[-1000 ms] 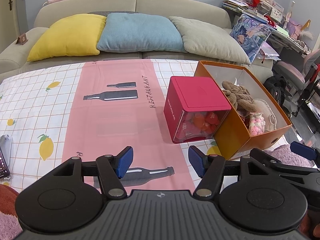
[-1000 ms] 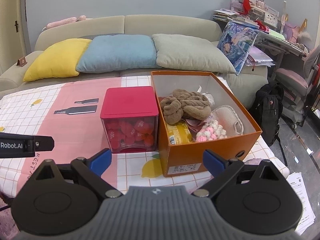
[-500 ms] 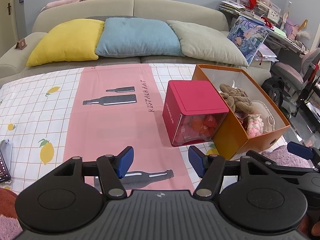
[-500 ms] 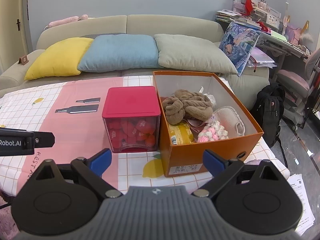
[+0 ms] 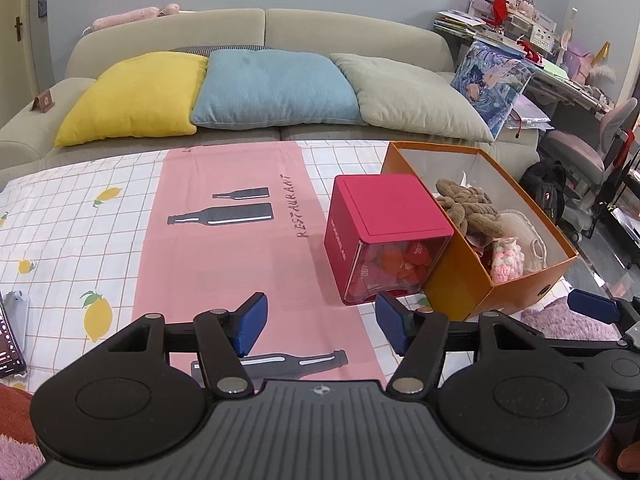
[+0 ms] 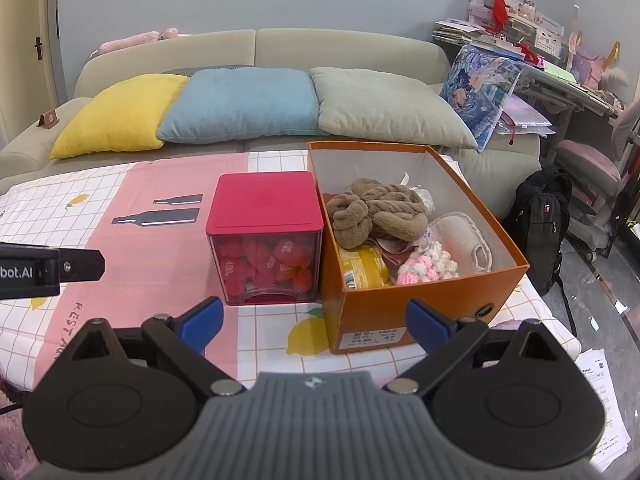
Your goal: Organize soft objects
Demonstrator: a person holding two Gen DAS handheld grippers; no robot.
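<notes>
Both grippers, left [image 5: 318, 328] and right [image 6: 314, 326], hover open and empty, facing the box [image 6: 424, 308] of soft things, probably poised to reach in.

Both wrist views angled down, sharing orange box [image 5: 460, 280] [image 6: 400, 312]

Tablecloth [image 5: 72, 216]: white, thin orange checks, yellow lemons; wide pink stripe down middle with dark bottle shapes.
Small box [image 6: 264, 240]: red lid, see-through sides, red pieces inside.
Big box [image 6: 424, 304]: orange outside, white inside.
In big box: brown fuzzy cloth [image 6: 376, 212], pink-and-white knit ball [image 6: 424, 266], cream pad [image 6: 460, 236], yellow packet [image 6: 362, 266].
Sofa [image 5: 248, 28], upper frame: beige. Pillows: yellow [image 5: 132, 96], blue [image 5: 272, 88], grey-green [image 5: 408, 96].
Gripper pads [image 6: 200, 324]: blue; bodies black.
</notes>
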